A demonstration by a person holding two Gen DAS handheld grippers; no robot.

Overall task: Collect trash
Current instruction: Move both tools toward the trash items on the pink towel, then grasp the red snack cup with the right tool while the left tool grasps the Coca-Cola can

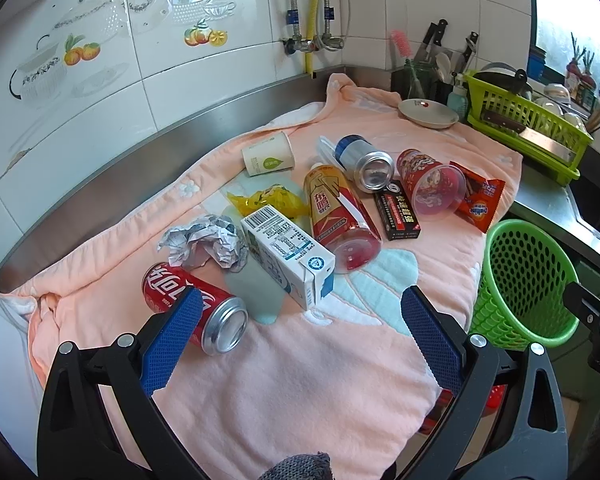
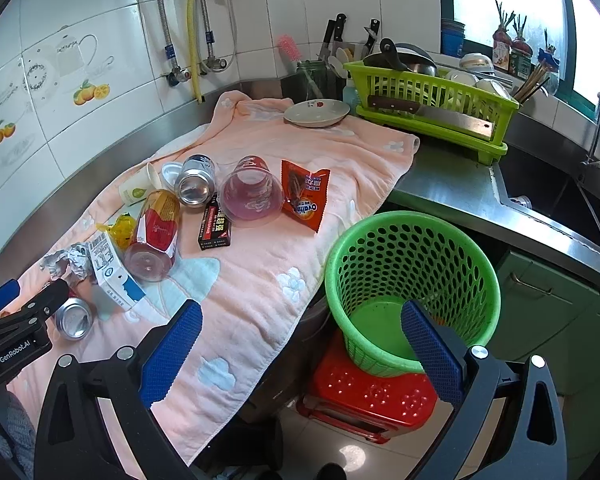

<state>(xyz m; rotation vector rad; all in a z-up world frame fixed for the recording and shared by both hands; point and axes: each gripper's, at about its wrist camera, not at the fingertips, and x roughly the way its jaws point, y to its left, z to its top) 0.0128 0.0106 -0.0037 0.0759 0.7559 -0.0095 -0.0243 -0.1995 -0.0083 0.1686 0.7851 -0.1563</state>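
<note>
A peach towel (image 1: 300, 360) is spread over the steel counter (image 2: 452, 184), littered with a milk carton (image 1: 288, 256) and a dented Coca-Cola can (image 1: 196, 308) near left, while the perforated green basket (image 2: 412, 280) is stood right and both the left gripper (image 1: 300, 316) and the right gripper (image 2: 300, 332) are held wide open, empty.

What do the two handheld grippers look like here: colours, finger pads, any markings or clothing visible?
Both the left gripper and right gripper have black plastic frames with silver bolts, and two fingers faced with blue, cross-hatched pads. Seen from the right wrist view, the left gripper's black body carries white "GenRobot.AI" lettering. A grey knitted sleeve shows at the bottom edge.
</note>
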